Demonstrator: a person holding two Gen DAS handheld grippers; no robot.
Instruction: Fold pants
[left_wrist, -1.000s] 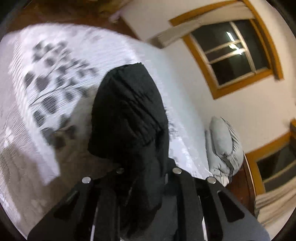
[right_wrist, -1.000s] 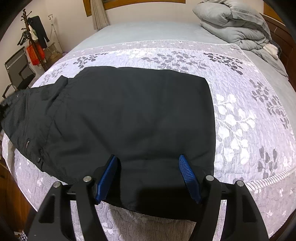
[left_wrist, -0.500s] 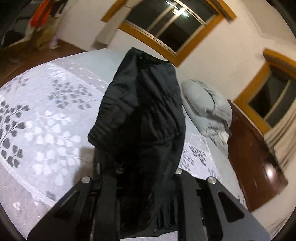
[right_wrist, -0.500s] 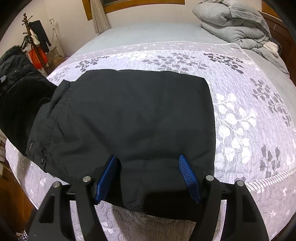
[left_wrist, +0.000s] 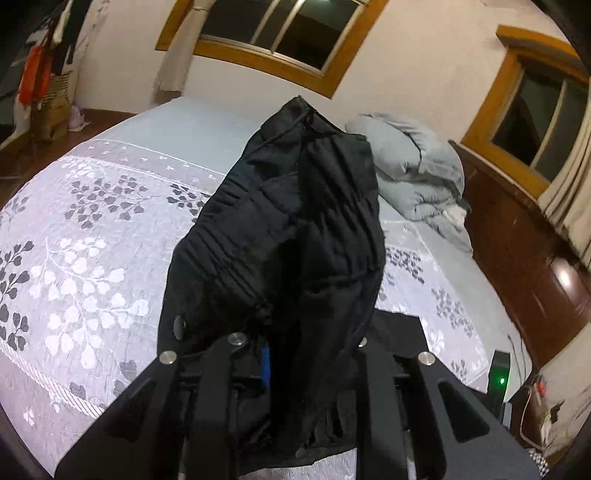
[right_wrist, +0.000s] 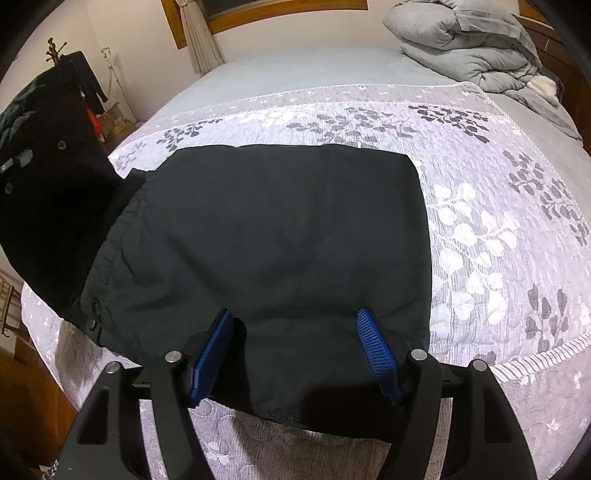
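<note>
Black pants (right_wrist: 280, 240) lie folded flat on the bed's patterned cover (right_wrist: 480, 240). Their waist end (right_wrist: 48, 184) is lifted off the bed at the left in the right wrist view. In the left wrist view that bunched waist end (left_wrist: 288, 229) stands up out of my left gripper (left_wrist: 295, 354). Its jaws are opening, with the fabric still caught between them. My right gripper (right_wrist: 293, 350) is open just above the near edge of the folded part. Its blue pads (right_wrist: 376, 354) stand wide apart with only flat cloth below them.
A grey duvet (right_wrist: 472, 48) is heaped at the far right of the bed, against dark wooden furniture (left_wrist: 517, 240). A coat rack with clothes (left_wrist: 37, 55) stands on the floor to the left. A black device with a green light (left_wrist: 500, 380) sits at the bed's right corner.
My left gripper has carried the waist end up and across while rolling level, so the lifted cloth now rises higher at the left of the right wrist view. The right gripper has not moved.
</note>
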